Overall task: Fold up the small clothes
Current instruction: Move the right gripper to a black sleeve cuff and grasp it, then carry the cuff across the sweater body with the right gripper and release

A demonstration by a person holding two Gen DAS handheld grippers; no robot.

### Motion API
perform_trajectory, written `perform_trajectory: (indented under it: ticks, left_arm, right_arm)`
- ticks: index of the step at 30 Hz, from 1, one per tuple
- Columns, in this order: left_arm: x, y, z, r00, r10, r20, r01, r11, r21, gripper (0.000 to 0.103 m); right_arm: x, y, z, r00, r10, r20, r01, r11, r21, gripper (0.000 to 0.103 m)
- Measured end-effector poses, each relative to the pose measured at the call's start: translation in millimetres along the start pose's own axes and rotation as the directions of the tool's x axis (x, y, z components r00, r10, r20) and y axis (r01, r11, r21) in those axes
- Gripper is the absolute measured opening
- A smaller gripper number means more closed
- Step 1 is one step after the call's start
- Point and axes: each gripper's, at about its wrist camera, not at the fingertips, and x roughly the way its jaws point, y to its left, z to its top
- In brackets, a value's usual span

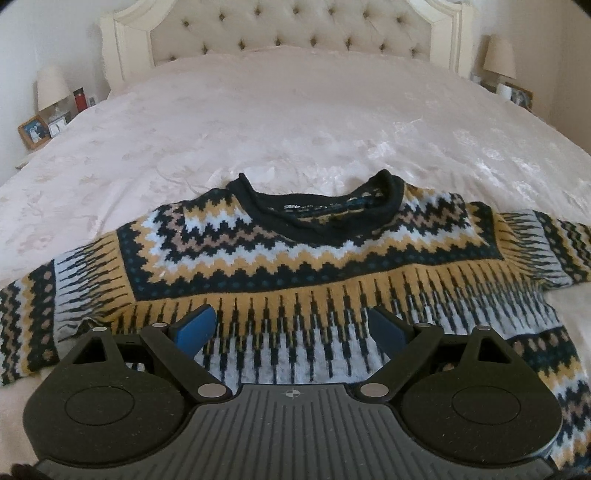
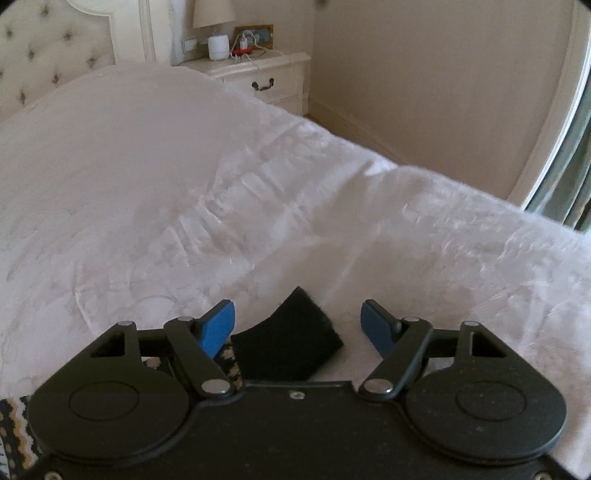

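The sweater (image 1: 295,266) lies flat and face up on the bed (image 1: 258,122), collar toward the headboard (image 1: 291,26), both sleeves spread out to the sides. Nothing is folded yet. In the right wrist view its black cuff (image 2: 291,343) sits between the fingers of the right claw (image 2: 298,326), nearer the left pad — the pads do not press it, so that claw is released with the cuff inside its gap. The step in hand looks like taking this sleeve end to fold it across the body.

To do it well, the claw should settle lower so both pads meet the cuff squarely, both layers of knit together, not the bedspread under it. The left claw (image 1: 293,328) hangs released over the sweater's lower body, grasping nothing — it could press there to keep the knit from sliding as the sleeve comes over.
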Motion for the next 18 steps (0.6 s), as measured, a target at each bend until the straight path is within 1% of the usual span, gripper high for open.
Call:
perform_trajectory:
  ticks: [1, 2, 3, 4, 6, 8, 11, 14, 18]
  left_arm:
    - [0.4, 0.8, 0.0, 1.000, -0.004, -0.002, 0.004, 1.000, -0.004, 0.090]
    - [0.3, 1.7, -0.1, 1.000, -0.006, -0.003, 0.006, 1.000, -0.007, 0.090]
    - [-0.2, 3.0, -0.1, 1.000, -0.009, -0.004, 0.009, 1.000, -0.010, 0.090]
    - [-1.1, 4.7, -0.3, 1.000, -0.010, -0.003, 0.010, 1.000, -0.012, 0.090]
    - [-3.5, 10.3, -0.5, 1.000, -0.011, -0.004, 0.011, 1.000, -0.016, 0.090]
    - [-7.4, 19.3, -0.8, 1.000, -0.012, 0.000, 0.012, 1.000, -0.024, 0.090]
    - [-12.9, 37.3, -0.4, 1.000, -0.006, 0.001, 0.006, 0.999, -0.046, 0.090]
    - [-18.2, 58.9, 0.2, 1.000, 0.005, -0.002, -0.005, 0.998, -0.061, 0.090]
    - [-24.0, 91.6, -3.2, 0.999, 0.035, -0.003, -0.035, 0.997, -0.063, 0.090]
  right_arm:
    - [2.7, 2.3, -2.2, 1.000, 0.006, -0.017, -0.006, 1.000, -0.018, 0.059]
    - [5.4, 5.0, -4.4, 0.999, -0.004, -0.032, 0.003, 0.999, -0.038, 0.051]
    - [7.4, 8.5, -7.5, 0.999, -0.024, -0.044, 0.021, 0.997, -0.070, 0.026]
    - [8.3, 11.2, -10.4, 0.998, -0.031, -0.052, 0.026, 0.995, -0.092, 0.015]
    - [3.3, 16.7, -16.1, 0.999, -0.032, -0.043, 0.026, 0.992, -0.127, 0.016]
    - [-5.4, 20.8, -17.7, 0.999, -0.018, -0.034, 0.014, 0.991, -0.132, 0.015]
    - [-27.9, 34.0, -16.1, 0.999, 0.036, -0.016, -0.038, 0.989, -0.146, 0.014]
    - [-57.9, 57.5, -13.3, 0.996, 0.093, 0.006, -0.090, 0.980, -0.175, 0.014]
    - [-105.7, 102.7, -14.6, 0.979, 0.202, 0.037, -0.188, 0.954, -0.232, 0.014]
